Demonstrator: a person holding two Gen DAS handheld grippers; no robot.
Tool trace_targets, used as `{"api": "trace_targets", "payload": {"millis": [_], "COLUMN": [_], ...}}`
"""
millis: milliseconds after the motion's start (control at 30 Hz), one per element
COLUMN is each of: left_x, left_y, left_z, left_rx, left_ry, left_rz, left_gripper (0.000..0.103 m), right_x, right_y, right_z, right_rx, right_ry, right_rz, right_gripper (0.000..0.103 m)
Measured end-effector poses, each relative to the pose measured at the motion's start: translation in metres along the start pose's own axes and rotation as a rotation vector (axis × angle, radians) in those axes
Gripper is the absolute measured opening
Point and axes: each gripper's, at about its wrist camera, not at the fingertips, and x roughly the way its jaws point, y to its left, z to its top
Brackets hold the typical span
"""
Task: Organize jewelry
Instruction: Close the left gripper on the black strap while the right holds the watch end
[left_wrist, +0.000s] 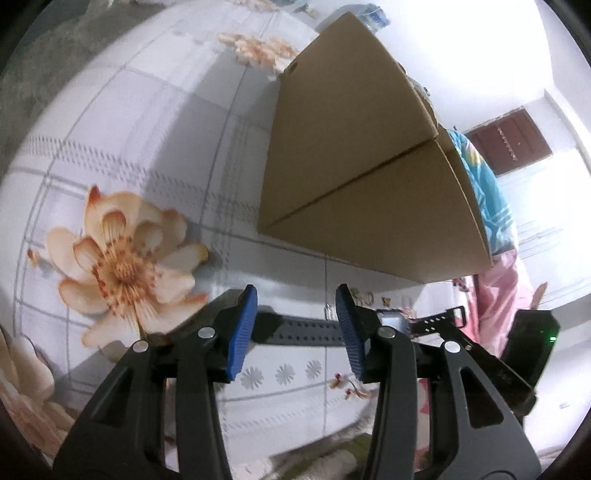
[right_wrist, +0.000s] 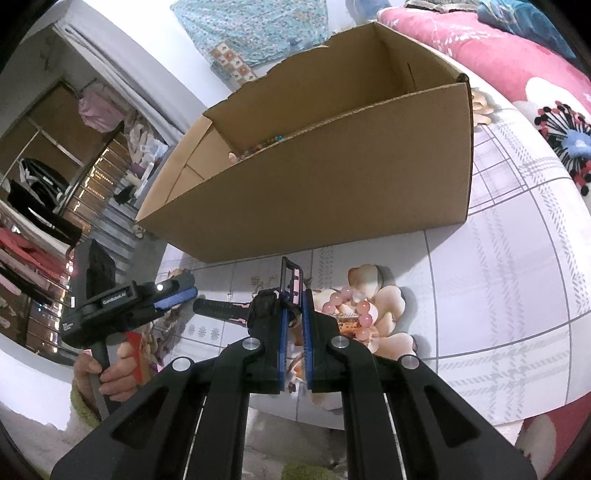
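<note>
A dark watch (right_wrist: 263, 309) lies on the flowered sheet in front of a cardboard box (right_wrist: 314, 184). My right gripper (right_wrist: 294, 299) is shut on the watch's buckle end, which stands up between the blue pads. The long perforated strap (left_wrist: 299, 330) runs sideways across the gap of my left gripper (left_wrist: 297, 306). That gripper is open, and its pads stand apart from the strap. In the right wrist view the left gripper (right_wrist: 177, 293) sits at the strap's far end. A pink bead bracelet (right_wrist: 351, 304) lies just right of the right gripper. Coloured beads (right_wrist: 266, 142) show inside the box.
The open-topped box (left_wrist: 351, 166) stands close behind both grippers. Small earrings (left_wrist: 369, 295) lie on the sheet (left_wrist: 147, 147) near the box's foot. A hand (right_wrist: 110, 373) grips the left tool's handle. A pink flowered quilt (right_wrist: 498, 48) bounds the far right, and clothes racks stand at left.
</note>
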Motion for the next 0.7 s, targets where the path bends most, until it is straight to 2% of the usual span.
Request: {"api": "trace_targets", "payload": {"millis": [300,533,700], "left_x": [-0.015,-0.012,-0.009], "left_y": [0.011,0.011,0.010], "left_z": [-0.007,-0.013,-0.015], "left_rx": [-0.071,-0.063,-0.074], "left_ry": [0.004,0.022,0.028], "left_rz": [-0.027,-0.008,-0.031], "left_gripper": [0.043,0.043,0.045], "right_x": [0.003,0.006,0.007], "right_y": [-0.001,0.002,0.004], "right_z": [0.000,0.000,0.001], "right_rx": [0.008,0.009,0.008], "right_ry": [0.001,0.006,0.003], "right_rz": [0.009,0.018,0.017], "right_gripper": [0.008,0.008,0.008]}}
